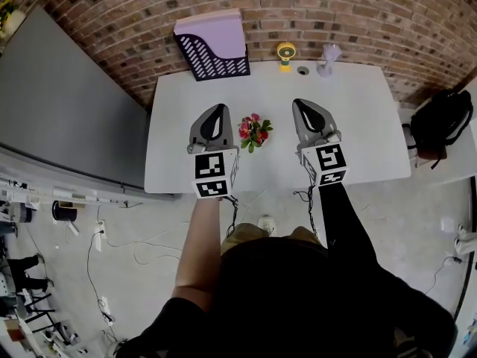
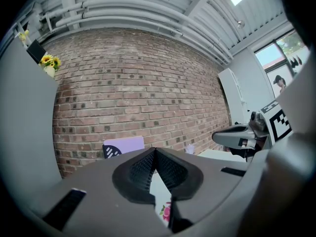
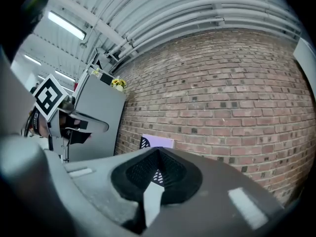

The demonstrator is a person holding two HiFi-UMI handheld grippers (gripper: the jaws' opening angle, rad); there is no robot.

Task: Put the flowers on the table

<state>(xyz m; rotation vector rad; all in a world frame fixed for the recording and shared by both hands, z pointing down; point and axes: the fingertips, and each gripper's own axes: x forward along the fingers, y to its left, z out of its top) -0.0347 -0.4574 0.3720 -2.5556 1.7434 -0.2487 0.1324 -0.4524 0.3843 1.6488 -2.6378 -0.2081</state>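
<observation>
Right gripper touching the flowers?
Apart. Head view shows bare table between the right gripper and the flowers; right gripper view shows its jaws together on nothing.

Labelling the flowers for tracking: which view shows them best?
Head view: the flowers sit whole and unblocked on the white table. The left gripper view shows only a pink scrap of them, low down, past the left gripper. The right gripper view shows none of them.
</observation>
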